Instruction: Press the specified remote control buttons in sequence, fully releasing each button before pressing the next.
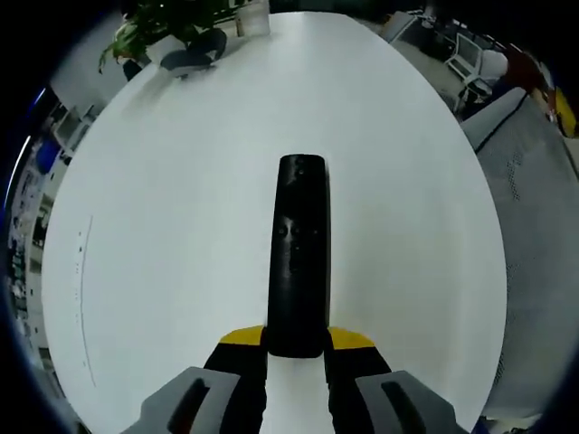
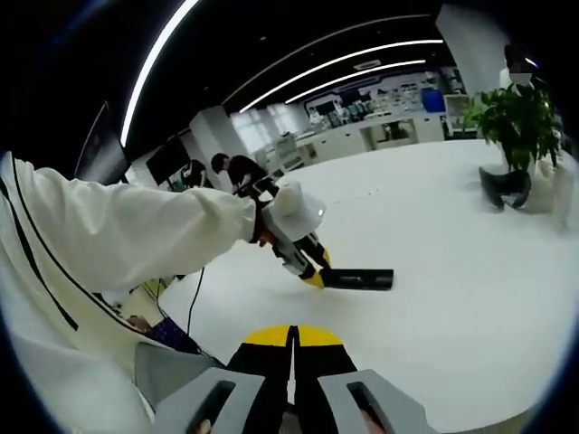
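We hold the black remote (image 1: 298,258) by its near end in our left gripper (image 1: 297,348), flat on the white worktop (image 1: 163,226); our right gripper (image 2: 292,348) is closed, empty.

The left tongs (image 1: 296,348) clamp the near end of a black remote control (image 1: 298,253), its 2 yellow-tipped jaws on either side. The remote lies lengthwise on the white bench (image 1: 163,235), buttons up. A potted plant (image 1: 167,27) stands at the far edge.
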